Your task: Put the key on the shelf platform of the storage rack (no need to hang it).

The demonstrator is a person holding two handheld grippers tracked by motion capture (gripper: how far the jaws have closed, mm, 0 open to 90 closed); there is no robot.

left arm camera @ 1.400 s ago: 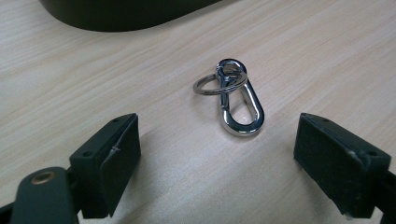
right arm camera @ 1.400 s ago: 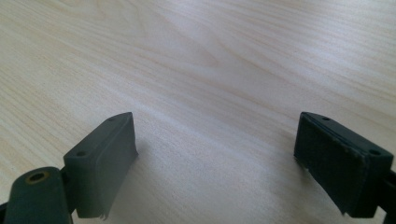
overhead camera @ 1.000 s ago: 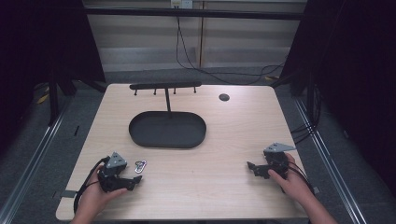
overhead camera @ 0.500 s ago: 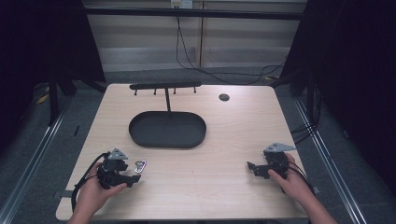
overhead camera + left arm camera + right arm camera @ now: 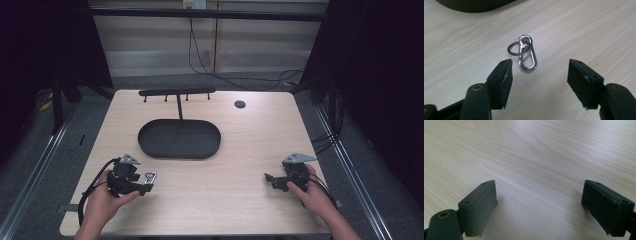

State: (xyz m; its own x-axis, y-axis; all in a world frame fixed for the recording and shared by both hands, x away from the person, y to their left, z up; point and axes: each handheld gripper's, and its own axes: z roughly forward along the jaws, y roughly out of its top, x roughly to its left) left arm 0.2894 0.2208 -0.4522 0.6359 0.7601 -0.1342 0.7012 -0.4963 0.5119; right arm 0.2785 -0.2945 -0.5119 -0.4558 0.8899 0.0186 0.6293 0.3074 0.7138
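- My left gripper (image 5: 145, 184) sits near the front left of the pale wood-grain table (image 5: 240, 145), its black jaws aimed at the small silver metal snap hook with its split ring (image 5: 150, 176), which lies flat on the wood just ahead of the tips.
- The jaws have just been closing, yet they stand apart with nothing pressed between them; the clasp lies beyond the pads, untouched. I judge that I am narrowing the gap so the pads fit the slim hook rather than straddling it loosely.
- My right gripper (image 5: 270, 180) rests near the front right of the table, well apart from the clasp, jaws spread wide over bare wood. I take it that it waits there to stay out of the way until it is needed.
- The black oval tray (image 5: 150, 147) with its upright post and the black peg bar (image 5: 177, 92) on top stands in the middle of the table beyond the clasp, probably where a hook like this gets hung.
- In the left gripper view, the snap hook (image 5: 527, 56) shows its teardrop body, the round ring looped through its eye, and how it lies nearer my left-hand pad (image 5: 506, 81) than the other.
- The high view reduces the clasp to a glint, but it gives the layout: both hands, the tray, and the small dark round hole (image 5: 240, 104) at the far side.
- The right gripper view shows its grey pads (image 5: 482, 205) open above plain grain.
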